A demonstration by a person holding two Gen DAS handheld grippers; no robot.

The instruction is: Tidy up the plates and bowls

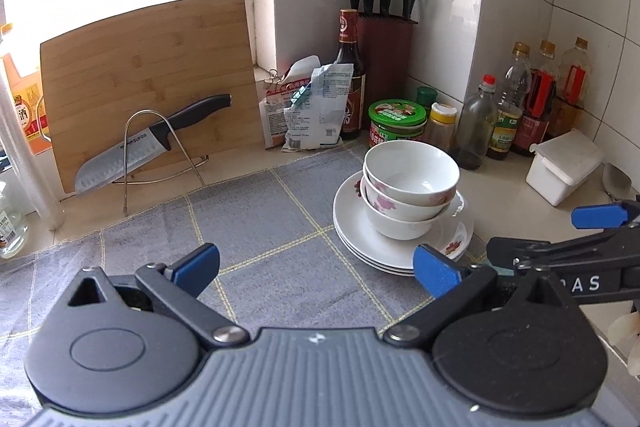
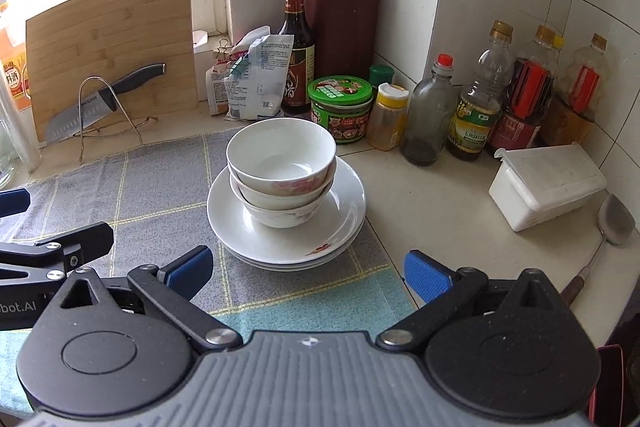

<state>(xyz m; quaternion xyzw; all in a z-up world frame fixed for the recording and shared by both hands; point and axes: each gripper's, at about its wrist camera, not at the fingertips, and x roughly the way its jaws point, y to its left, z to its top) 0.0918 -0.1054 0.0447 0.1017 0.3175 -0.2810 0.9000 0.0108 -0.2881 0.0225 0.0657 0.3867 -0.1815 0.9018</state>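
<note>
I hold both grippers low over a grey checked cloth [image 2: 160, 179] spread on a pale kitchen counter [image 2: 440, 211]. My left gripper [image 1: 316, 267], with blue pads on black fingers, is spread wide and grasps nothing. My right gripper [image 2: 308, 269] is likewise released and empty, its pads well apart.

Ahead of both stands one pile: three white ceramic bowls with pink flower prints [image 2: 280, 163], nested upright, mouths facing straight up, resting in the middle of a stack of white round plates [image 2: 348, 211]. The plates lie flat, partly on the cloth's right edge. Being round, the pile has no long axis except its vertical one.

In the left wrist view the pile sits just beyond my right-hand pad.

Behind it a green-lidded jar [image 2: 340, 107] stands near a row of sauce bottles [image 2: 480, 107]. A white lidded plastic box [image 2: 548, 183] sits to the right, and a bamboo cutting board [image 1: 148, 83] leans at far left.
</note>
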